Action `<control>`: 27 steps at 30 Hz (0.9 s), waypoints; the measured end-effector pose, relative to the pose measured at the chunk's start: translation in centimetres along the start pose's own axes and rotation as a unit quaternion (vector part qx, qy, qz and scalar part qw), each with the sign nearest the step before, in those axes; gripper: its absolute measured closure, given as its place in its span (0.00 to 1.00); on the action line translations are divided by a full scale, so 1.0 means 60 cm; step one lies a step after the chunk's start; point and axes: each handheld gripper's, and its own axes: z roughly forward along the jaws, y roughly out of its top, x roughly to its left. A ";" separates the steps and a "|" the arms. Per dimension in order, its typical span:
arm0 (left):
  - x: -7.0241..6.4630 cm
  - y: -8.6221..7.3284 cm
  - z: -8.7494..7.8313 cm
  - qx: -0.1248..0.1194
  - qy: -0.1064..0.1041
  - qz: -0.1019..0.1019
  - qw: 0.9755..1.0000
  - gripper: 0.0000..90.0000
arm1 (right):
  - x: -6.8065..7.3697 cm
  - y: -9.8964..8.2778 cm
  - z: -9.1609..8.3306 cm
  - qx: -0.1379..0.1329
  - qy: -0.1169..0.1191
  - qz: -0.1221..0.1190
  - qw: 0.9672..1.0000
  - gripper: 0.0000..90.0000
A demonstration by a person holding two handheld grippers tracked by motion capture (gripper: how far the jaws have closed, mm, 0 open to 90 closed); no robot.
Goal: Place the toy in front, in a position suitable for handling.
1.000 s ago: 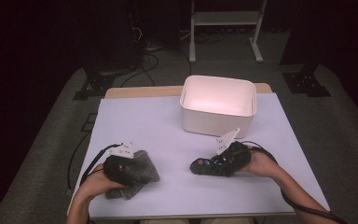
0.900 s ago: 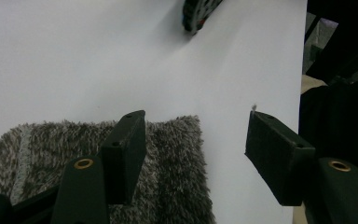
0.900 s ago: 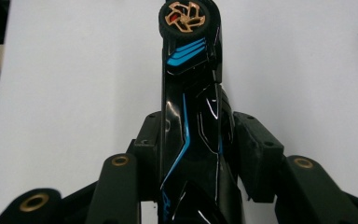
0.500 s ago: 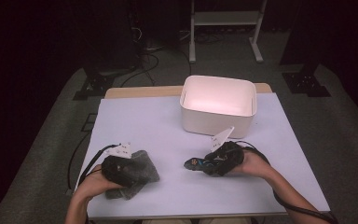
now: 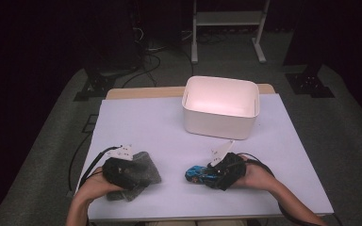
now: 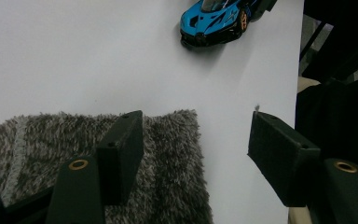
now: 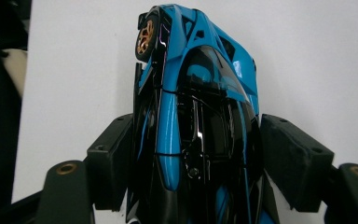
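My right gripper (image 7: pixel 191 163) has just been opening, jaws straddling the blue toy car (image 7: pixel 196 116) near the white bin (image 5: pixel 220 106): hard, glossy, slippery; pinch mid-body flanks. Left gripper (image 6: pixel 191 144) open over the cloth (image 6: pixel 74 140).

Glossy toy car (image 7: pixel 200 116), fuzzy grey cloth (image 6: pixel 177 158)

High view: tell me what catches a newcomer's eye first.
The blue toy car stands out on the near right of the white table, with the right gripper at its rear; its jaws have just been opening and flank the car with a small gap on the one side. Behind it sits a white bin, and at near left a grey fuzzy cloth lies under the left gripper.
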 end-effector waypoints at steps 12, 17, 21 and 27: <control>-0.005 0.006 -0.004 -0.006 0.015 0.002 1.000 0.29 | 0.022 -0.002 -0.005 0.006 -0.003 0.003 1.000 0.26; -0.005 0.007 -0.005 -0.009 0.024 0.003 1.000 0.25 | 0.005 -0.004 -0.024 -0.006 0.013 0.019 1.000 0.26; -0.002 0.007 -0.006 -0.014 0.026 0.000 1.000 0.22 | -0.020 0.006 -0.065 -0.028 0.010 0.041 0.999 0.25; -0.002 0.002 -0.006 -0.008 0.031 -0.002 0.999 0.20 | -0.050 0.020 -0.103 -0.031 -0.009 0.045 0.998 0.23</control>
